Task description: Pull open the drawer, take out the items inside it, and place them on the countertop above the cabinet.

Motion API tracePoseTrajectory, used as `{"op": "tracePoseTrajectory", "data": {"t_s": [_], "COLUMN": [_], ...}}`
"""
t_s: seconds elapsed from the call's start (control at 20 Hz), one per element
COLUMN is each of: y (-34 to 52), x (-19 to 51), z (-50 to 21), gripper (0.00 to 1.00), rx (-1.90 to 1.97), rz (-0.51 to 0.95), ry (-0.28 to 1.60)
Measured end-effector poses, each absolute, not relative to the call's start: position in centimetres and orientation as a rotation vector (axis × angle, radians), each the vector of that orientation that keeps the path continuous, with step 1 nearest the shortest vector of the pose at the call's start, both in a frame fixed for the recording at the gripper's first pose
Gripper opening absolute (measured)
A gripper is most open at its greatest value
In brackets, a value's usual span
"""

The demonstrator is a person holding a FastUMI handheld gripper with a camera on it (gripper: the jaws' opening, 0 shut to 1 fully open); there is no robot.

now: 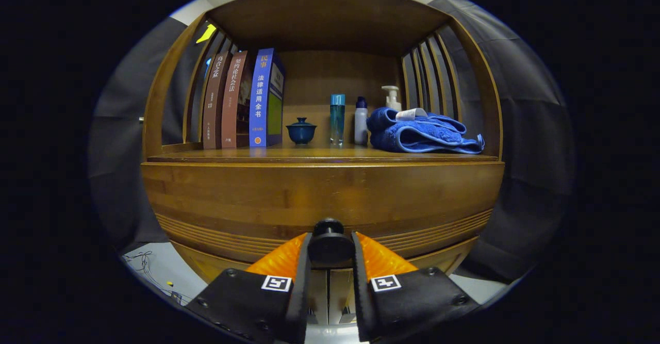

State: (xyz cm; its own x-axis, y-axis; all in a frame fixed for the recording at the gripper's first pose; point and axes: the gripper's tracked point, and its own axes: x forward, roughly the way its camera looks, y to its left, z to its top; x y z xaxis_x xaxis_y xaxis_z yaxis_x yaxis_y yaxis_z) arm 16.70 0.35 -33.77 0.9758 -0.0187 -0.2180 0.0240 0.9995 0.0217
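Observation:
A wooden cabinet stands ahead, its drawer front [319, 194] spanning the width below the countertop [309, 154]. A round black knob [330, 245] sticks out from the drawer front. My gripper [330, 248] is shut on that knob, one finger pressing each side of it. The drawer looks closed or barely out; its inside is hidden.
On the countertop stand three books [242, 99] at the left, a small blue lidded cup [301, 131], a clear teal bottle [337, 118], a white bottle [361, 121], a pump bottle [392, 97] and a folded blue towel [420, 132] at the right. A shelf roof and slatted sides enclose it.

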Motion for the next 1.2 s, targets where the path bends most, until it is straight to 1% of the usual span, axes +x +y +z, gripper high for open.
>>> {"op": "tracePoseTrajectory", "data": {"t_s": [0.05, 0.25, 0.85, 1.2], "y": [0.4, 0.3, -0.3, -0.8], "x": [16.3, 14.4, 4.6, 0.7], "z": [-33.7, -33.3, -32.2, -32.4], "gripper": [0.35, 0.36, 0.35, 0.35], "rx": [0.025, 0.01, 0.015, 0.002], "rz": [-0.016, -0.006, -0.017, -0.009], "ry": [0.224, 0.236, 0.209, 0.216]}}
